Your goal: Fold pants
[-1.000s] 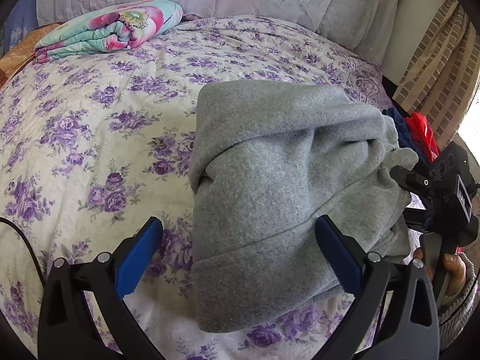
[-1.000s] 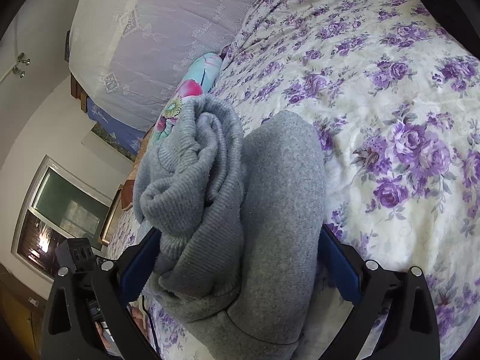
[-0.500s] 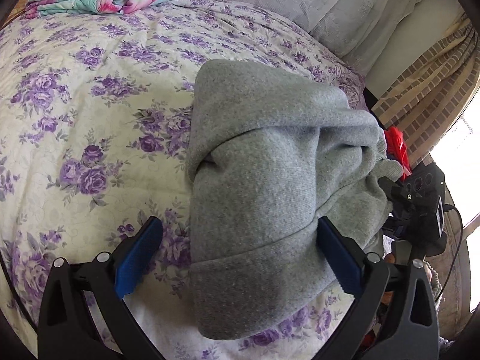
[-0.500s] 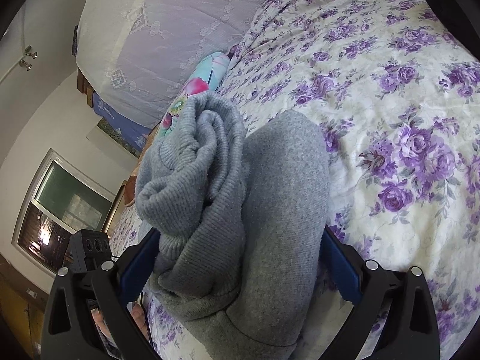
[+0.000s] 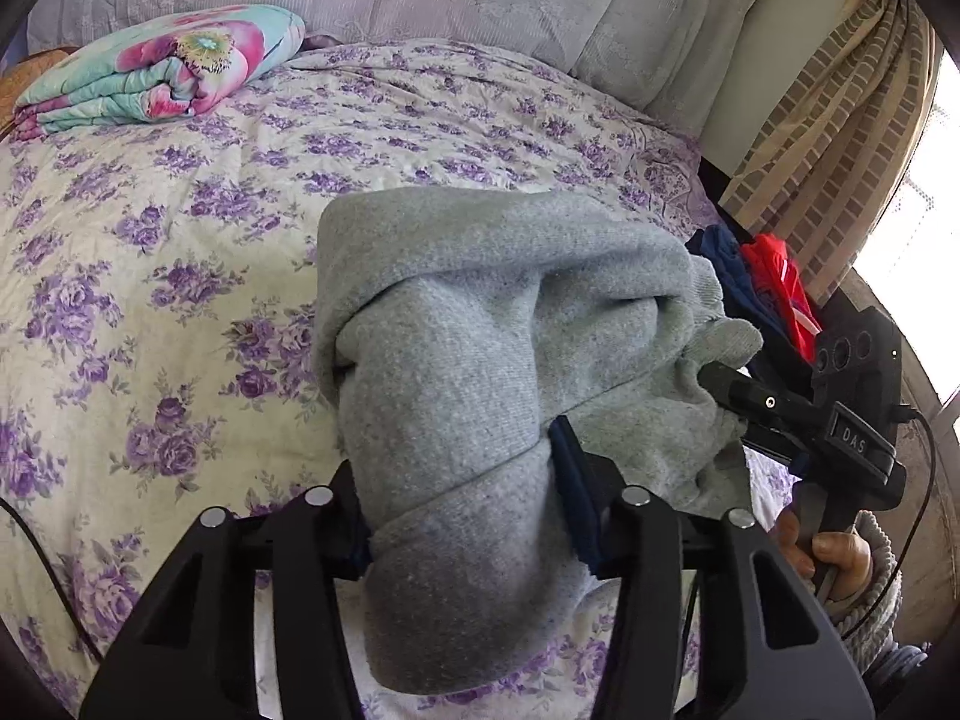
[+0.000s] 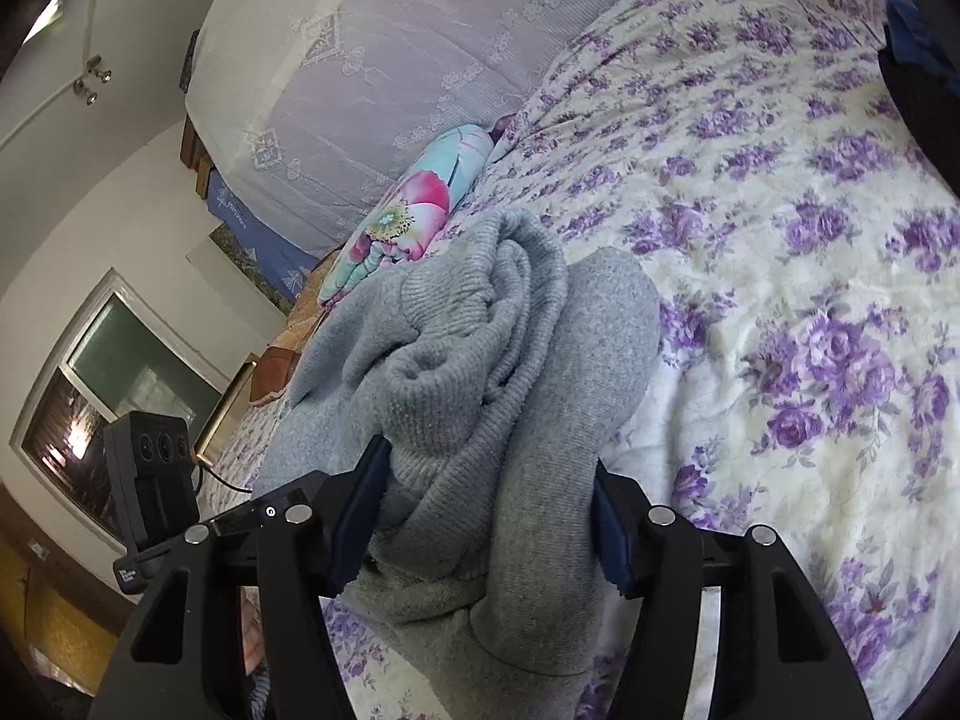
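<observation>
Both grippers closing on the folded gray pants (image 5: 480, 372) at bed (image 5: 180, 240) centre: left gripper (image 5: 462, 516) 6 o'clock end, right gripper (image 6: 486, 528) 3 o'clock. Lift level, keep folds stacked.

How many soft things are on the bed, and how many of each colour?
Grey pants: 1
Flowery turquoise-and-pink quilt: 1
Dark blue cloth, at the bed's edge: 1
Red cloth, at the bed's edge: 1
Total: 4
</observation>
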A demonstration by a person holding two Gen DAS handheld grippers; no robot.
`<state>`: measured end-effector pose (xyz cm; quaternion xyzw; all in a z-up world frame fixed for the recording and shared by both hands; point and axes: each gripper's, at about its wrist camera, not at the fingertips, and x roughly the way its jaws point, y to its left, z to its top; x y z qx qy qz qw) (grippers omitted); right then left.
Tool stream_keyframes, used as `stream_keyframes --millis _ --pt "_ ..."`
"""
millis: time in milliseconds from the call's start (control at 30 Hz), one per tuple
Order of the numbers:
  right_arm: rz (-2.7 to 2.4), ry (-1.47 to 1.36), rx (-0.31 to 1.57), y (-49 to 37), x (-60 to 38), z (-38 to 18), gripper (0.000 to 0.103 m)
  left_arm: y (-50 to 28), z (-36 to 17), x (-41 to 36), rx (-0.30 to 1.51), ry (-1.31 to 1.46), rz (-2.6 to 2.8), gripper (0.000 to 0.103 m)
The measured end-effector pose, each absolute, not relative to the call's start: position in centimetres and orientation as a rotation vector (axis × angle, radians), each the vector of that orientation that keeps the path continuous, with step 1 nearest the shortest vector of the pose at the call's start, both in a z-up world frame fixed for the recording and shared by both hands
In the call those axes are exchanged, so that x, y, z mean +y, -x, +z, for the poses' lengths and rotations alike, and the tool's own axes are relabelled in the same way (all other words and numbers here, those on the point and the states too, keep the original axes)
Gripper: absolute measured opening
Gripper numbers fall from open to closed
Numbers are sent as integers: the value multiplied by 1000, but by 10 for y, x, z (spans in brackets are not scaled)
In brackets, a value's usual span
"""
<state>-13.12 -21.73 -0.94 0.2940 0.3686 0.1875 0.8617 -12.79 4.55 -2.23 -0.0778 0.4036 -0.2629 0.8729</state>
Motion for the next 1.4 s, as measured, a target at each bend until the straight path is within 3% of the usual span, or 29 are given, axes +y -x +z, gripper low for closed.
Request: stream_keyframes --millis 300,700,900,1100,1167,1200,1233,1267,1400 --pt "407 -510 657 86 -219 67 59 90 52 38 693 83 -527 45" --pt "349 -460 502 -89 -244 137 59 -78 137 4 544 22 -452 45" --pt "288 -473 513 -196 -257 102 59 -184 112 -13 579 35 -403 45" --pt "203 -409 573 -281 -253 13 59 -289 27 -22 710 77 -340 46" --pt "146 -347 651 -301 -245 -28 63 -319 -17 -26 802 81 -300 48" --pt "108 -328 729 -310 -243 -52 69 -330 -41 -26 841 82 -271 61" --pt "118 -383 762 -316 -250 -57 73 -328 -53 -20 784 105 -239 86" --pt "120 -385 716 -312 -254 -49 80 -326 -56 -16 751 104 -191 96" --pt "40 -313 659 -302 -251 -34 86 -319 -41 -6 729 107 -196 96"
